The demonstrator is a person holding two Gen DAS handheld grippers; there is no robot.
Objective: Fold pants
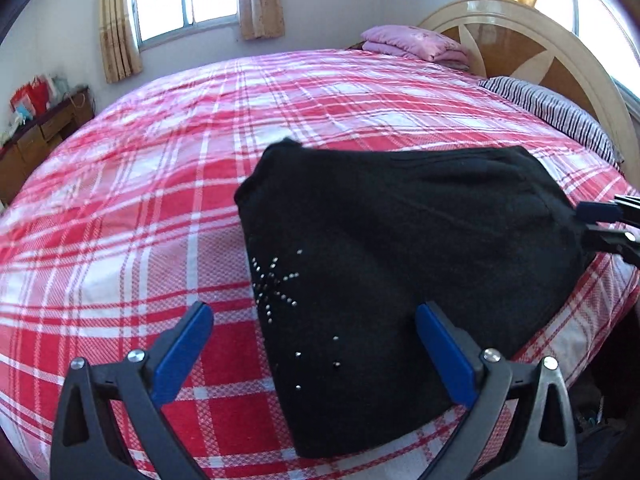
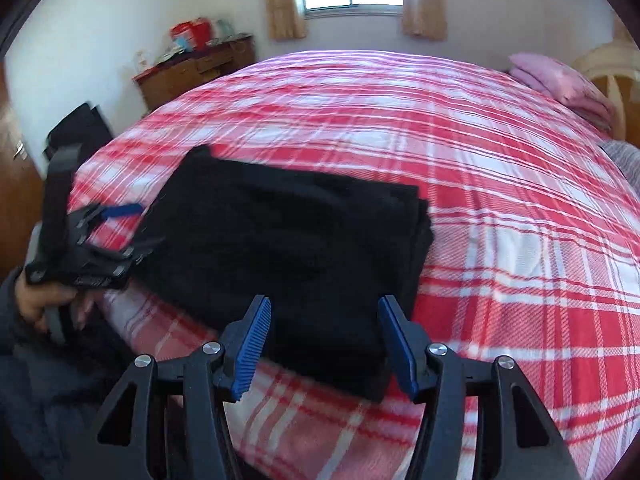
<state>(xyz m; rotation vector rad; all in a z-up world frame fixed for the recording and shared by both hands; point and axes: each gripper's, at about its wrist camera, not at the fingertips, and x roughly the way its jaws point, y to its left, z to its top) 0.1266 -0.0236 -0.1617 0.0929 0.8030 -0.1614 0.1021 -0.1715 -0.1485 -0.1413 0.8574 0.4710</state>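
Observation:
Black pants (image 1: 400,248) lie folded into a thick stack on the red plaid bedspread (image 1: 140,200), with small silver studs near their left edge. My left gripper (image 1: 316,334) is open wide above the stack's near left part, with nothing pressed between its blue pads. In the right wrist view the pants (image 2: 288,240) lie flat. My right gripper (image 2: 326,340) hovers open over their near edge, and its pads do not visibly press the cloth. My left gripper (image 2: 136,228) shows at the stack's left side, held by a hand (image 2: 36,300). The right gripper (image 1: 592,222) sits at the stack's right corner.
A folded pink blanket (image 1: 416,44) and a striped pillow (image 1: 560,116) lie by the headboard (image 1: 520,28). A wooden cabinet (image 2: 192,72) with red bags on it stands beyond the bed's far left. The bed's near edge (image 2: 280,432) runs just under the right gripper.

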